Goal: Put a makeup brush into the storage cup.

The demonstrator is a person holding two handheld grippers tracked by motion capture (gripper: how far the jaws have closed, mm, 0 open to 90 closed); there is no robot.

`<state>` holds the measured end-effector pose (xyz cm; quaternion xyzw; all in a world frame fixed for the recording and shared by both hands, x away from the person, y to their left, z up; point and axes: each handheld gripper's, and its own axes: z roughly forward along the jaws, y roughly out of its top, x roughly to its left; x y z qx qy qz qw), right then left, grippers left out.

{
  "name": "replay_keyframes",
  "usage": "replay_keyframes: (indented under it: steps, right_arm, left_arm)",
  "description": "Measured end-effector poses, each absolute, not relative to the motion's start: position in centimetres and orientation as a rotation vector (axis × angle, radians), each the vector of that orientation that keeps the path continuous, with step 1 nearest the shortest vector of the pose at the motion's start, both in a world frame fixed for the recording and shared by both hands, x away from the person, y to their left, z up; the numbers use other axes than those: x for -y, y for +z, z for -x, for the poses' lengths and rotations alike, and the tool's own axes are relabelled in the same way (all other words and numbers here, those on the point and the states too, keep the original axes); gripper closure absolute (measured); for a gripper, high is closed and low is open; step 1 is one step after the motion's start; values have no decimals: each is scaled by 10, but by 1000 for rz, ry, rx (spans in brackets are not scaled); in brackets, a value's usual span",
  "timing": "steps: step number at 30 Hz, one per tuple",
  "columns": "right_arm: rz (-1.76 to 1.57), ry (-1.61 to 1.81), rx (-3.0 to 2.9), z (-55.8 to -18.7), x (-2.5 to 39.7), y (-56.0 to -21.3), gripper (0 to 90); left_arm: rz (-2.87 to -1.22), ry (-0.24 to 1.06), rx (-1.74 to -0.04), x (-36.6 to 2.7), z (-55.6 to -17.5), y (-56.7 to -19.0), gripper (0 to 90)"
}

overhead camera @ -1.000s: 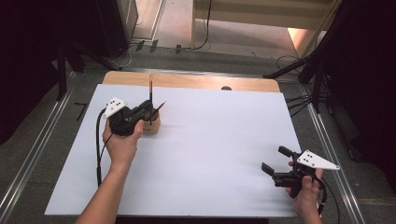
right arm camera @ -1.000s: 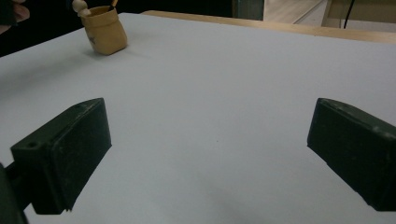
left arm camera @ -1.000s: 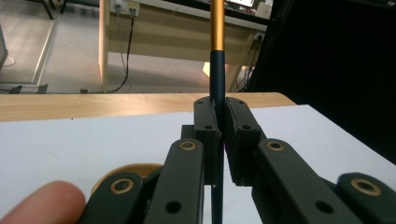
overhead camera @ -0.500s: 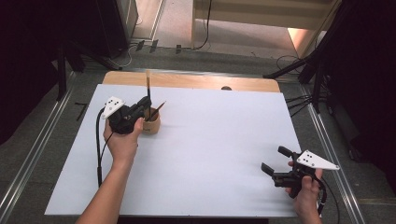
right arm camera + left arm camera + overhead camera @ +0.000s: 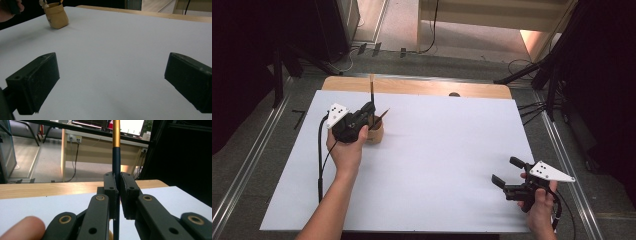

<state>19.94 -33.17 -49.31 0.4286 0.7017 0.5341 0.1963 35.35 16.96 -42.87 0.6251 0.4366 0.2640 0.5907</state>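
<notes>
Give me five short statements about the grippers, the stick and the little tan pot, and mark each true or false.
1. The left gripper is shut on the dark stick. True.
2. The stick lies flat on the white sheet. False: it stands upright between the jaws, above the tan pot.
3. The right gripper holds a second stick. False: its jaws stand wide apart with nothing between them.
4. The right gripper is near the front right corner of the white sheet, far from the pot. True.
5. The pot sits at the middle of the sheet. False: it sits toward the far left part, by the left gripper.
</notes>
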Motion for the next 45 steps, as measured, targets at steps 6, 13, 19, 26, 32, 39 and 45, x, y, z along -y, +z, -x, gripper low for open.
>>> replay_keyframes:
  steps: [6, 13, 19, 26, 32, 39, 45]
  right_arm:
    - [-1201, 1496, -1967, -199, 332, -493, 0]
    - [-1198, 1496, -1968, -200, 332, -494, 0]
    - [-1201, 1497, -1968, -200, 332, -494, 0]
    - [-1203, 1496, -1969, -199, 332, -494, 0]
    - [-1203, 1496, -1970, -199, 332, -494, 0]
    - [-1200, 1494, -1972, -200, 332, -494, 0]
    - [-1199, 1492, -1973, -200, 332, -494, 0]
  left_arm:
    - [-1450, 644, -1010, -169, -355, -434, 849]
    - [-1449, 637, -1022, -170, -358, -440, 849]
    - [-1453, 643, -1031, -170, -358, -443, 849]
    - [-1470, 648, -1030, -168, -358, -447, 849]
    - [-1488, 661, -1035, -167, -358, -449, 848]
    - [-1496, 657, -1055, -168, -358, -456, 848]
    - [-1514, 658, -1058, -168, -357, -462, 848]
